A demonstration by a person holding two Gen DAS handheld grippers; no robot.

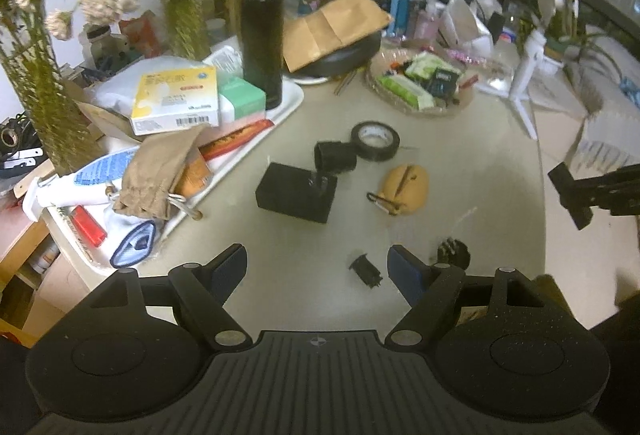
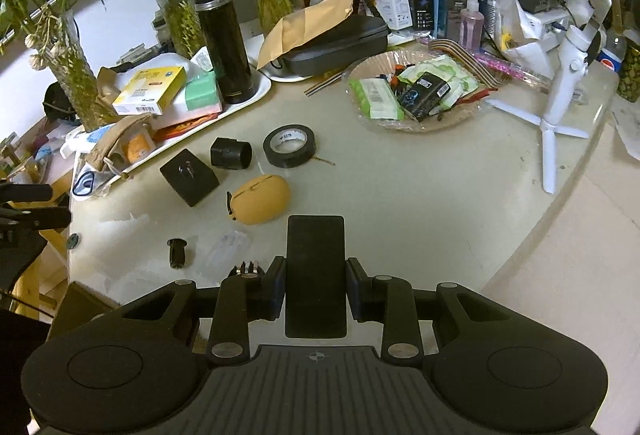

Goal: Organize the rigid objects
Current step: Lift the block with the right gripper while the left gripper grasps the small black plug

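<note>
Right wrist view: right gripper (image 2: 316,289) fingers pinching a flat black block (image 2: 316,275), possibly a phone; left gripper (image 1: 318,269) fingers spread

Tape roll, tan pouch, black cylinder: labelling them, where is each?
tape roll (image 2: 289,146), right wrist view, its black outer band
tan pouch (image 2: 262,204), right wrist view, its body
black cylinder (image 2: 231,153), right wrist view, its side

- Pepsi logo: on the bottle (image 2: 612,61) at the far right table edge.
- Barcode: on the yellow box (image 1: 176,101); its print is illegible.
- Remaining labels: unreadable.
</note>
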